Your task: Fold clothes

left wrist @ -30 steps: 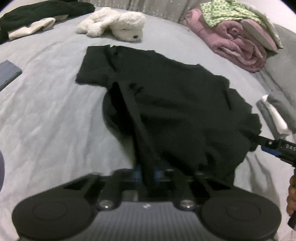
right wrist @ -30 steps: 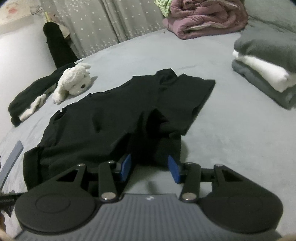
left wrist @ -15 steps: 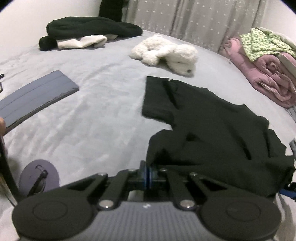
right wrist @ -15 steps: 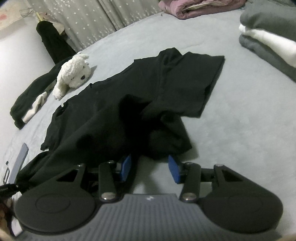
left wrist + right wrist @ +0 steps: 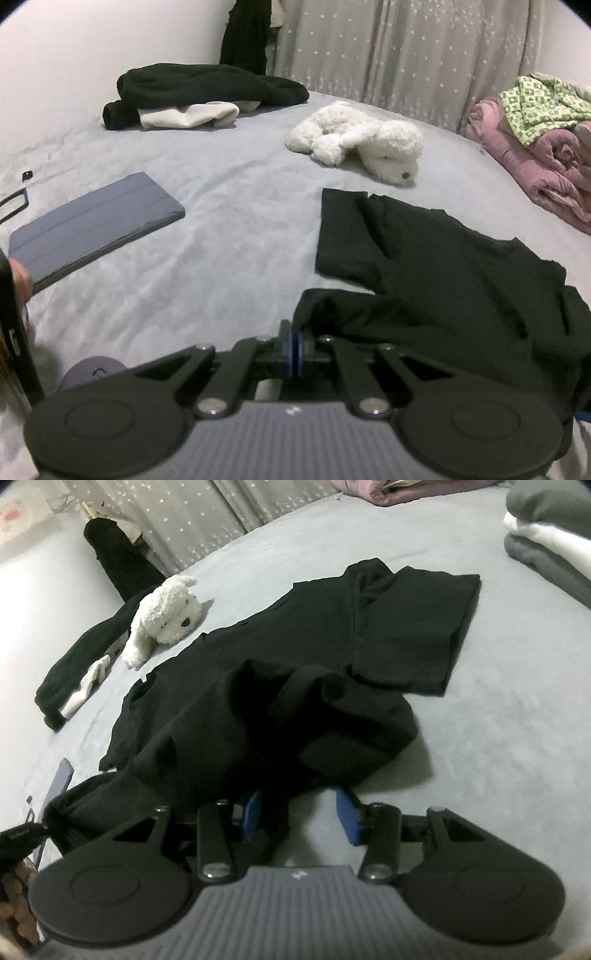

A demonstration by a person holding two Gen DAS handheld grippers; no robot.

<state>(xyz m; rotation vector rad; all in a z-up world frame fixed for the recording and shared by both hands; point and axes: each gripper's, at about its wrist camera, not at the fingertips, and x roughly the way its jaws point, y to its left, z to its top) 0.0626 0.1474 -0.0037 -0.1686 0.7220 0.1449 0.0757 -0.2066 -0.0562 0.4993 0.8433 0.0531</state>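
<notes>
shirt: black T-shirt [image 5: 443, 280] lies on the grey bed [image 5: 221, 229], far sleeve flat, near hem bunched and lifted toward the two grippers.
left gripper [image 5: 296, 349]: fingers pressed together, pinching a hem corner.
right gripper [image 5: 301, 818]: fingers wide apart, cloth draped between them, nothing clamped.
risk: one-sided hold; pulling could skew or drag the shirt, and the hem may slip.
room: bare sheet left of shirt up to the tablet case [image 5: 92, 218]; plush dog [image 5: 358, 142] near the collar; folded stack [image 5: 550, 542] at the bed's right edge.

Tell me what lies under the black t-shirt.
Under the black t-shirt only the grey bedsheet shows around its edges. Anything beneath the bunched fabric is covered.
</notes>
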